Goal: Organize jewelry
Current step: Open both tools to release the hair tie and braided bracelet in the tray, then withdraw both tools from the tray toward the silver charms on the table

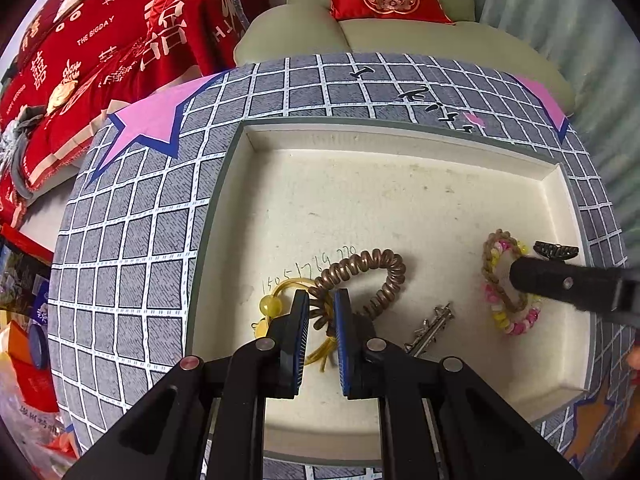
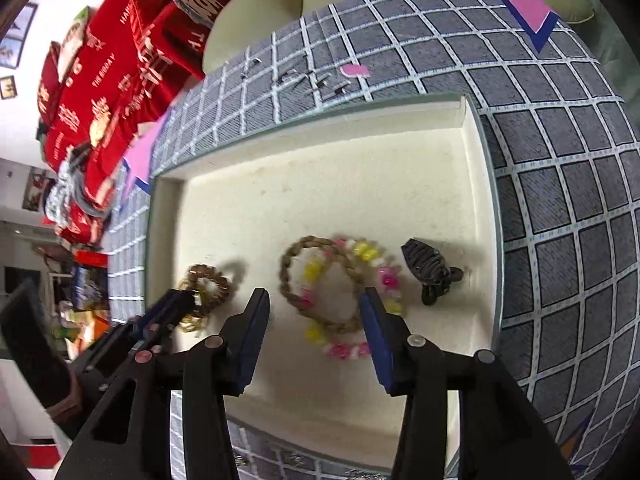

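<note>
While left hand-held gripper (image 1: 321, 312) pinches coiled hair tie (image 1: 362, 276), right hand-held gripper (image 2: 314, 308) gapes over beaded bracelets (image 2: 340, 296).

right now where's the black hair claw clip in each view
Left wrist view: black hair claw clip at the far right of the tray, just above the right gripper's dark finger, beside the beaded bracelet.
Right wrist view: clip right of centre, close to the tray's right wall, past the right finger.
Shared landmark: the pink and yellow beaded bracelet, immediately left of the clip in both.
</note>
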